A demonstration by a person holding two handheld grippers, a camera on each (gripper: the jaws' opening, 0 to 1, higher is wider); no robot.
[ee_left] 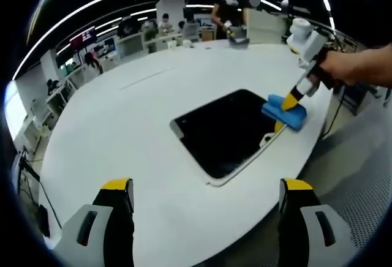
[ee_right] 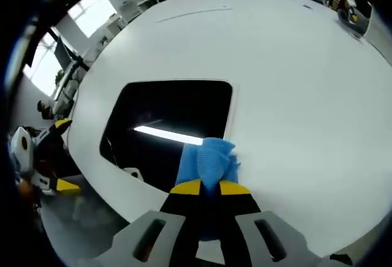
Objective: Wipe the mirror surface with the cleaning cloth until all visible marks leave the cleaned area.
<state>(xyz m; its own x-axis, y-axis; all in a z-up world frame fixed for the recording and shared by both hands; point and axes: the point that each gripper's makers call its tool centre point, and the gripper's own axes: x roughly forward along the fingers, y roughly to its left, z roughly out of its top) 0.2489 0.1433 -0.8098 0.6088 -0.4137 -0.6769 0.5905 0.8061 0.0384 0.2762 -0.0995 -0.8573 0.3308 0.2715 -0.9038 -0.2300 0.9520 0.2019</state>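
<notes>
Left gripper view shows one mirror, a dark rounded rectangle lying flat on a single large white oval table, and one blue cleaning cloth resting on the mirror's far right corner, partly over the edge onto the table. The left gripper hangs above the near table edge with its two yellow-tipped jaws spread wide apart and nothing between them. At the right, the right gripper, held in a person's hand, presses its tips down into the cloth. Right gripper view has the mirror at left centre, reflecting one bright ceiling light strip, with the cloth bunched at its near corner and the right gripper clamped on it, jaws nearly together. Beyond the table lies an open office with desks, monitors, ceiling light strips and several people.
</notes>
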